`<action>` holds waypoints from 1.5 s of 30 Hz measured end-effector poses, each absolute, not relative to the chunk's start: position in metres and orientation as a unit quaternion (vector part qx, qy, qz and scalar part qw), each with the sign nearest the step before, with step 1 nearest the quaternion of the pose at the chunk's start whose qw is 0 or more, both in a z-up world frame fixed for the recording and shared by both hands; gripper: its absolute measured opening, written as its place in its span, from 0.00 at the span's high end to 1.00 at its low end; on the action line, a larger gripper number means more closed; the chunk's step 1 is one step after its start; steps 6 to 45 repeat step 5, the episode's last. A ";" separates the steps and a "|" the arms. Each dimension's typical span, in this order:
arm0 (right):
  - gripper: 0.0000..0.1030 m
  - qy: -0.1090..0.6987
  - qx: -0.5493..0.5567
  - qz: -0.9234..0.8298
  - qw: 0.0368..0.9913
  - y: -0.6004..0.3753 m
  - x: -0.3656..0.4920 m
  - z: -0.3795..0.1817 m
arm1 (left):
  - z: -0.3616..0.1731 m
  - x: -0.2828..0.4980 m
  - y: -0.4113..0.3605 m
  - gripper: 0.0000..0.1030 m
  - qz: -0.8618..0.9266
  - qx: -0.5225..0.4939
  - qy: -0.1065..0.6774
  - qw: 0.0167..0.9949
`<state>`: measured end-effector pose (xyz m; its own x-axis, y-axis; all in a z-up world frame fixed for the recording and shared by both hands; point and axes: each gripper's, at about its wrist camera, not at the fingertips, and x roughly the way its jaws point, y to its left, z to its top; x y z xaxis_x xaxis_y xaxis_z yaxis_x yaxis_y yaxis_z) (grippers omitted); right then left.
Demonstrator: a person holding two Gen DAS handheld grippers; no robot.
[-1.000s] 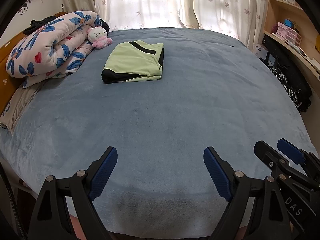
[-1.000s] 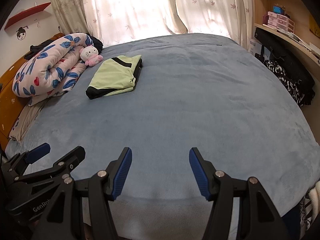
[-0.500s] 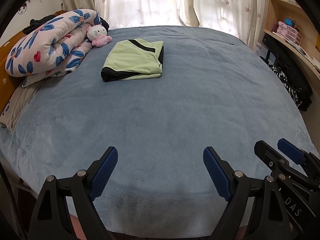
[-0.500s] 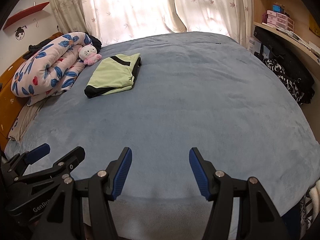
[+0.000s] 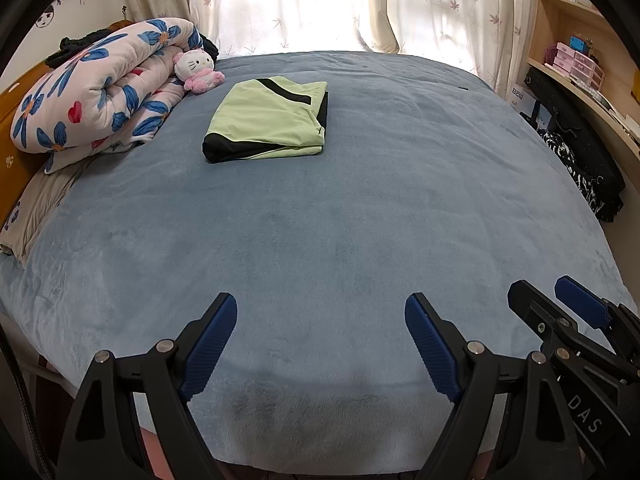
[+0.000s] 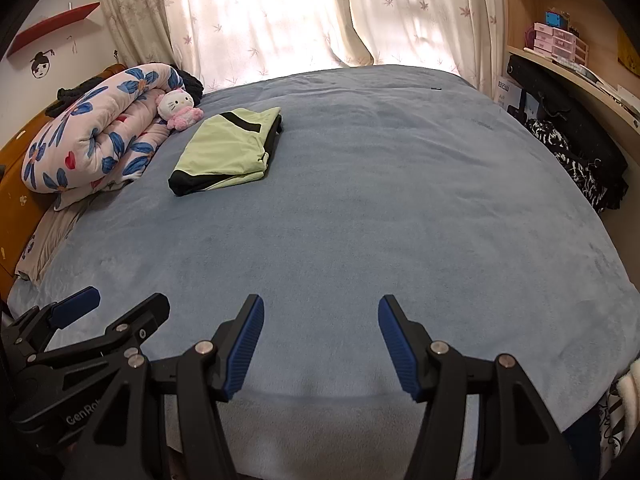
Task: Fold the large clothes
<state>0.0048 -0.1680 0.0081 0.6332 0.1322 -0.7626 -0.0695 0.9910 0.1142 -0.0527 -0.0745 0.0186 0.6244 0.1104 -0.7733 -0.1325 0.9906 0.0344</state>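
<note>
Left tongs: the left gripper hangs over the near edge of the bed, jaws spread wide, nothing between the blue pads.
Right tongs: the right gripper sits just beside the left one, jaws apart but less widely, likewise empty.
Work surface: the blue bed cover is bare across its middle and near half.
Task item: the green garment with black trim lies on the far left part of the bed, well apart from both grippers, near the plush toy and the rolled floral quilt.
Item condition: already a compact, flat rectangle of several layers; edges look roughly aligned.
Step in hand: judged as the end of the fold. The garment reads as finished and set aside, with both tools clear of it.
Long axis: runs from the near-left corner, where the black band shows, toward the far right, at a slight slant to the bed's length.
Pointing: the black-banded end faces the camera side; the end with the black stripe faces the curtains.
Next move: probably none on this item. If another fold were wanted, both grippers would have to reach far forward and left and pinch the near corners.
</note>
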 end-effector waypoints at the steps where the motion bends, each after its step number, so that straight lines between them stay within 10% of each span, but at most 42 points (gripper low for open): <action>1: 0.42 0.425 0.037 0.056 0.903 -0.168 0.005 0.008 | 0.018 -0.053 -0.074 0.18 0.068 -0.013 0.428 0.901; 45: 0.42 0.425 0.035 0.055 0.903 -0.169 0.005 0.007 | 0.018 -0.053 -0.073 0.19 0.066 -0.013 0.431 0.900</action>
